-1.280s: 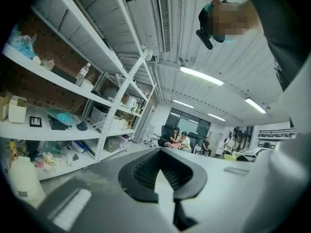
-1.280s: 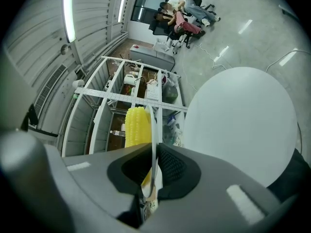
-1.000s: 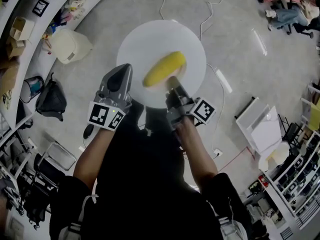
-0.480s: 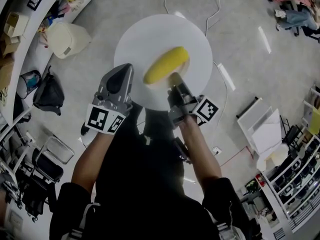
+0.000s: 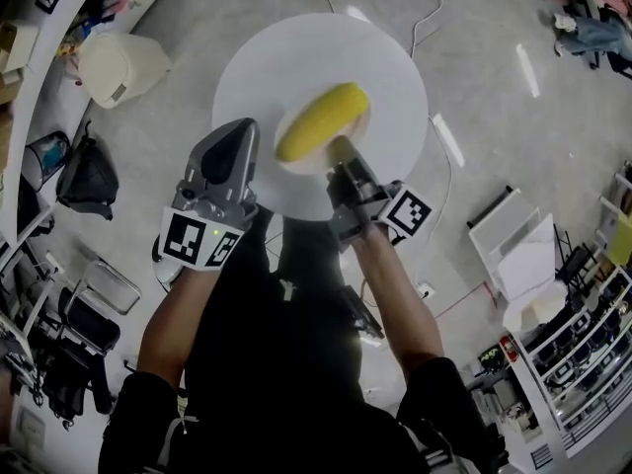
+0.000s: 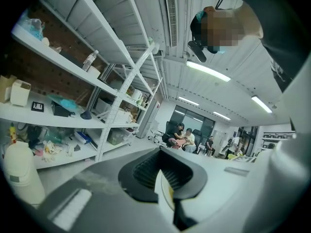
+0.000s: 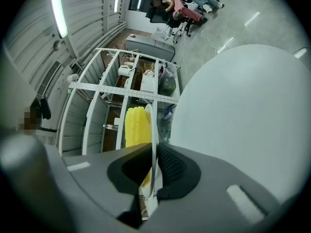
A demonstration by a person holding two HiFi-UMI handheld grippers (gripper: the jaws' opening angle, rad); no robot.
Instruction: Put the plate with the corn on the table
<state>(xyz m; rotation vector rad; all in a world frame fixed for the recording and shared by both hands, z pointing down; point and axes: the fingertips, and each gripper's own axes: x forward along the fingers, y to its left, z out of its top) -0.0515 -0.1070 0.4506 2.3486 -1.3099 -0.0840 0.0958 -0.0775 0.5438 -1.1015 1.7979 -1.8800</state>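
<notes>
One round, flat plate (image 5: 385, 77), smooth matte white with a thin rim, is held above the grey floor (image 5: 494, 117) in the upper middle of the head view. One cob of corn (image 5: 321, 121), bright yellow with rows of bumpy kernels, lies slantwise on the plate's near half. Two grey plastic tongs hold the plate. The left tongs (image 5: 245, 134) are clamped on the rim at its left edge. The right tongs (image 5: 339, 154) are clamped on the near rim, just beside the cob's end, ribbed black pads (image 7: 171, 165) pressing from both sides
</notes>
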